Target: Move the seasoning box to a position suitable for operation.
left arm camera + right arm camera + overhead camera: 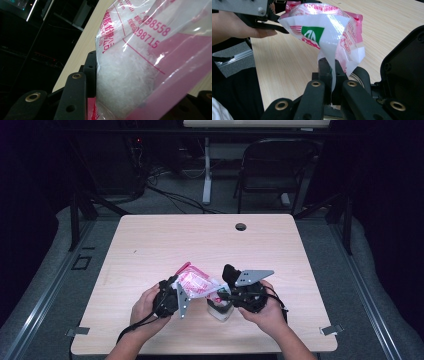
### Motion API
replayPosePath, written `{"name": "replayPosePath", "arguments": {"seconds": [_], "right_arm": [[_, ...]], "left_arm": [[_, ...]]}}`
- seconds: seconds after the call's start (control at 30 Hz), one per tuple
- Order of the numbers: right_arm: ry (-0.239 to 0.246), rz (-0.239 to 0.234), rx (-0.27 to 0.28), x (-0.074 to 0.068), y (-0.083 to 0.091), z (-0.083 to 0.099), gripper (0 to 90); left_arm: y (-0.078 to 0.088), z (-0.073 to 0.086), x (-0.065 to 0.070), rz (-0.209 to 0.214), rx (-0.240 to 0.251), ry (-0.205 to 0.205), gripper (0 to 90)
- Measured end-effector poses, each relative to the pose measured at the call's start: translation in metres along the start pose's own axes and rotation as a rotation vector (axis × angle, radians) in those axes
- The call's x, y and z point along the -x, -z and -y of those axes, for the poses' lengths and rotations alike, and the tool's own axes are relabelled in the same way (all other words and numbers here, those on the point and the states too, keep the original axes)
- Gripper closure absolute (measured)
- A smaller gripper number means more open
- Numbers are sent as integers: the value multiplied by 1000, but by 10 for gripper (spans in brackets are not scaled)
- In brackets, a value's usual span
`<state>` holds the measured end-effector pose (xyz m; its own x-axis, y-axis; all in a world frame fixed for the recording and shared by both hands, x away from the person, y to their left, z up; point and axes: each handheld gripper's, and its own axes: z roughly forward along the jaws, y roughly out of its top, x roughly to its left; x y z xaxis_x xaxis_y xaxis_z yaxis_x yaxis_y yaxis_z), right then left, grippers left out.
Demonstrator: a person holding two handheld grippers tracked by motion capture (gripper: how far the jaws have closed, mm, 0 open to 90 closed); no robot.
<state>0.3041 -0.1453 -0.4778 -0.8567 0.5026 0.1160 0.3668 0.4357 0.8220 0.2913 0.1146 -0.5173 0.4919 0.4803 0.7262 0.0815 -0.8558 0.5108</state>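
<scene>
bag of white crystals sits between our two hands, just above the near middle of the table, and the coming move looks to us like a pour or a tear that turns on how it spans them. nearest us, in the right gripper view, our right gripper has its jaws fully pinched on a thin corner of the plastic film, the bag rising up and away from it toward the other hand. our left gripper is about half closed around the fat, filled end. the bag's long axis runs hand to hand, both equally near. the left gripper view shows the grainy white contents and pink print close up; the high view adds a small white cup right under the pinched corner.
</scene>
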Motion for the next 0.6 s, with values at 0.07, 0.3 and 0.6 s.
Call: {"name": "replayPosePath", "arguments": {"seconds": [0.07,0.3,0.6], "right_arm": [[-3,-1,2,0,-1,1,900],[1,12,-2,0,-1,4,900],[7,26,2,0,-1,5,900]], "left_arm": [[1,-1,0,-2,0,-7,643],[3,-4,-2,-16,-15,-57,644],[4,-6,-4,-21,-23,-81,644]]}}
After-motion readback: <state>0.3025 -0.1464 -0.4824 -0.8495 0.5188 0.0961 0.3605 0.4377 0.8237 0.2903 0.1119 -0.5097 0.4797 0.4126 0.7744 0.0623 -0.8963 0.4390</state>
